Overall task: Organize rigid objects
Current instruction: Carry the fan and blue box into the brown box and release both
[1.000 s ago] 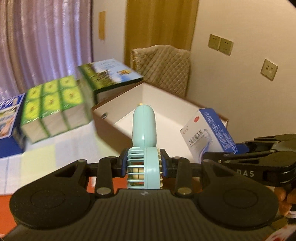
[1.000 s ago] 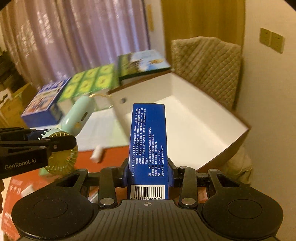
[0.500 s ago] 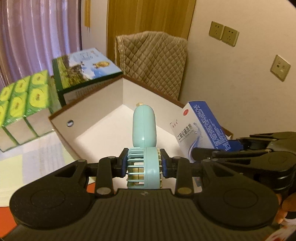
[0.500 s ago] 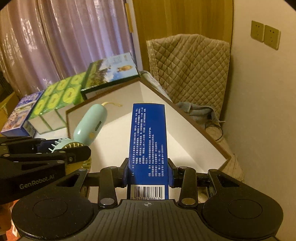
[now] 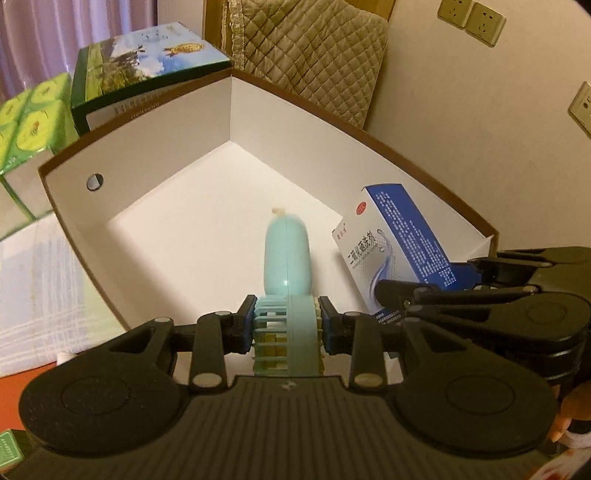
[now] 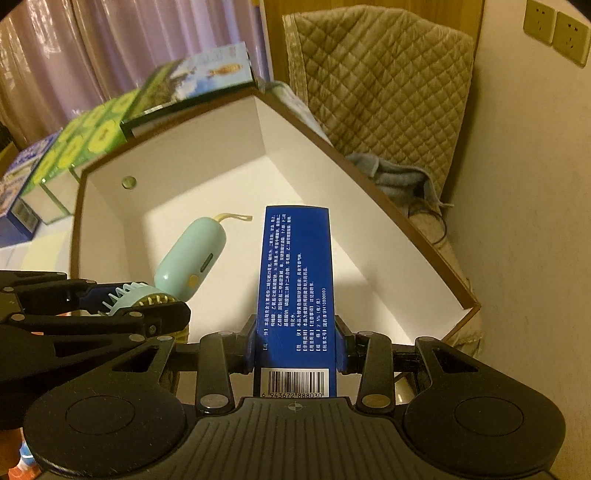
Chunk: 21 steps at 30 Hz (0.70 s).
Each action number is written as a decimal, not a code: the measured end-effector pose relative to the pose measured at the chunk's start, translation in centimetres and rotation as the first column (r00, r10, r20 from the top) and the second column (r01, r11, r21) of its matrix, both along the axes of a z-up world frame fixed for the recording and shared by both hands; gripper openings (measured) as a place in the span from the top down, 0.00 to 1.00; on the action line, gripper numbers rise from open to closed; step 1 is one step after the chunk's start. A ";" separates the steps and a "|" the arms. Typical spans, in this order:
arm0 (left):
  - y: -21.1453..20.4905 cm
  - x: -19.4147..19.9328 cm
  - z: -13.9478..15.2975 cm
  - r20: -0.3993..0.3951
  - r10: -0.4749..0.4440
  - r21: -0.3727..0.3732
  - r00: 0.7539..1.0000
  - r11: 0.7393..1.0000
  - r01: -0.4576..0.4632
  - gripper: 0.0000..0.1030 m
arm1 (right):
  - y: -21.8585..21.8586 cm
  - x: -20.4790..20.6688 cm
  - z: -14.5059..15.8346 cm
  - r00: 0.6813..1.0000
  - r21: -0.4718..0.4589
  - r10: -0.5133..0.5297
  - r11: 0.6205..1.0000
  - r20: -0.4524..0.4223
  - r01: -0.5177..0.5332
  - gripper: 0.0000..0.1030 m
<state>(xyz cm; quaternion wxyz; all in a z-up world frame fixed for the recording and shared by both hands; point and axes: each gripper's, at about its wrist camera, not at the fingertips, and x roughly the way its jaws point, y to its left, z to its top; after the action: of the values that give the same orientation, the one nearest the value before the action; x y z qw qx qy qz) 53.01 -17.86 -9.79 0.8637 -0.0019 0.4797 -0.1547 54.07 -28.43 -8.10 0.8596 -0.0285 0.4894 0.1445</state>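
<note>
The left hand-held gripper [image 5: 287, 334] is nearly pressed together, its blue pads pinching the round grille head of a mint-green fan [image 5: 287, 254]. The fan's smooth handle points forward and down, away from the camera, over the white floor of an open box [image 5: 155, 206]. In the right wrist view the same fan [image 6: 190, 256] shows from the side, with a short cream strap at the handle's far end; whether the handle tip touches the box floor cannot be told.

The right hand-held gripper [image 6: 295, 345] is narrowly spread, its pads pinching the sides of a blue carton [image 6: 297, 291] near the barcode end. The carton stands lengthwise along the fingers, its far end over the inside of the box. From the left wrist view the carton [image 5: 391, 251] is tilted, its white front face turned toward the fan, just beside it and apart from it.

The two grippers hang side by side above the near edge of the box, left gripper to the left of the right one. The box has a brown rim, white inner walls and a small round hole [image 5: 94, 181] in its left wall.

Behind the box on the worktop stand a green-and-blue printed box [image 5: 147, 70] and yellow-green packs [image 5: 29, 122]. A quilted beige cloth [image 6: 384, 88] hangs behind, by a wall with sockets [image 5: 471, 18].
</note>
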 end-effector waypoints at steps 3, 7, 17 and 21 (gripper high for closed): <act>-0.2 0.2 -0.4 -0.017 -0.014 0.008 1.000 1.000 0.014 0.67 | 0.0 0.3 -0.7 1.000 -0.047 0.015 0.999 0.020 -0.014 0.64; 0.0 -0.5 -0.2 -0.005 -0.026 0.038 1.000 0.999 0.026 0.65 | 0.3 -0.3 -1.0 0.998 -0.108 0.048 0.993 0.049 -0.043 0.48; 1.2 -2.1 1.6 0.016 -0.025 0.052 1.000 0.998 0.024 0.64 | -0.2 -2.2 0.8 0.999 -0.014 0.041 0.999 0.036 -0.041 0.46; 1.8 -3.0 2.4 0.032 -0.017 0.048 0.999 0.999 0.016 0.64 | -0.1 -3.1 1.5 0.998 -0.003 0.037 0.999 0.051 -0.037 0.46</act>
<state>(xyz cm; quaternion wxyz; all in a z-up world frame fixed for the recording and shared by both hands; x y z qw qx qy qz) 50.02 -16.08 -7.43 0.8699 0.0253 0.4691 -0.1502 50.98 -28.55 -6.63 0.8690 -0.0421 0.4666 0.1592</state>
